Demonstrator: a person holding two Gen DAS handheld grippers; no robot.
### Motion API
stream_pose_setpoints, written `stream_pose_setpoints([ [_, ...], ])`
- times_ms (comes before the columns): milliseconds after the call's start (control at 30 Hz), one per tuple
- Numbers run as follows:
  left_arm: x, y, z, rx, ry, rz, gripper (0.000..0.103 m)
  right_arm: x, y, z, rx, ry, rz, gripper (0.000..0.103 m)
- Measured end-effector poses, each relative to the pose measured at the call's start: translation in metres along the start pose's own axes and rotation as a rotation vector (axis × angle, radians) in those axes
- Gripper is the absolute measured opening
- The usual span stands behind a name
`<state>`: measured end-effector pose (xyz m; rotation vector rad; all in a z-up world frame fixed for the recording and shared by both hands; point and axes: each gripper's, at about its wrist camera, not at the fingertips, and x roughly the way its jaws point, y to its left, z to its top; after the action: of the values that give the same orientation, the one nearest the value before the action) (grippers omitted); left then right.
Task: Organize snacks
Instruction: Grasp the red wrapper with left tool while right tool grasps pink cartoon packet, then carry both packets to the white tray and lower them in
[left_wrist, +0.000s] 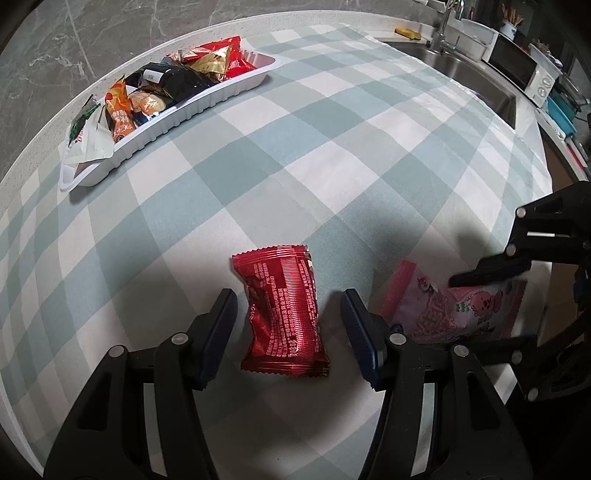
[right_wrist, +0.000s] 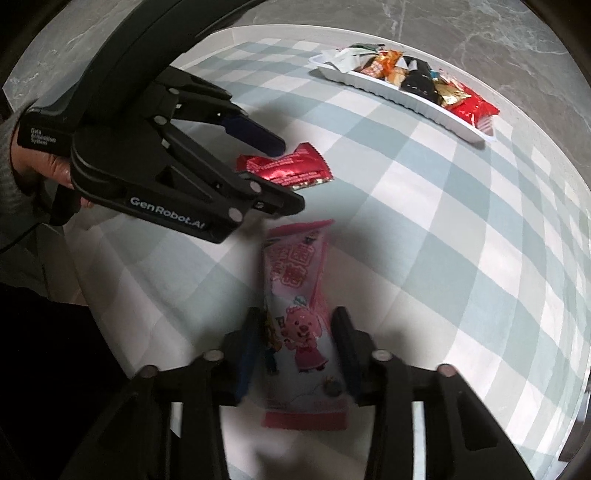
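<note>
**Left wrist view: two snack packets, two grabs**

Left gripper (left_wrist: 288, 332), jaws apart, straddles the red packet (left_wrist: 282, 314) on the checked cloth; squeezing mid-packet looks wisest. Right gripper (right_wrist: 295, 354) brackets the pink packet (right_wrist: 301, 325); whether it pinches is unclear. The tray (left_wrist: 192, 110) waits well apart.

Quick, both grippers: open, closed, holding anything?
Left gripper: open, straddling the red packet, not gripping.
Right gripper: closed on the pink packet.
</note>
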<state>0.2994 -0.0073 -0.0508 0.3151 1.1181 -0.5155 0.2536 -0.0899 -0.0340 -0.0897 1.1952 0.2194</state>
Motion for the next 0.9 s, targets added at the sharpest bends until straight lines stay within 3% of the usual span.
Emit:
stream_pose_setpoints([
  [100, -0.003, 0.0, -0.001, 0.004, -0.013, -0.015, 0.035, -0.003, -0.007, 0.002, 0.043, -0.013, 0.041, 0.035],
  [200, -0.004, 0.004, -0.001, -0.02, -0.017, -0.032, 0.031, -0.005, -0.02, 0.003, 0.114, -0.029, 0.091, 0.034],
  [633, -0.01, 0.018, -0.002, -0.109, -0.04, -0.093, 0.029, -0.015, -0.064, -0.003, 0.371, -0.092, 0.263, 0.034],
  [900, -0.013, 0.023, -0.004, -0.124, -0.044, -0.091, 0.029, -0.02, -0.076, -0.007, 0.431, -0.113, 0.281, 0.034],
])
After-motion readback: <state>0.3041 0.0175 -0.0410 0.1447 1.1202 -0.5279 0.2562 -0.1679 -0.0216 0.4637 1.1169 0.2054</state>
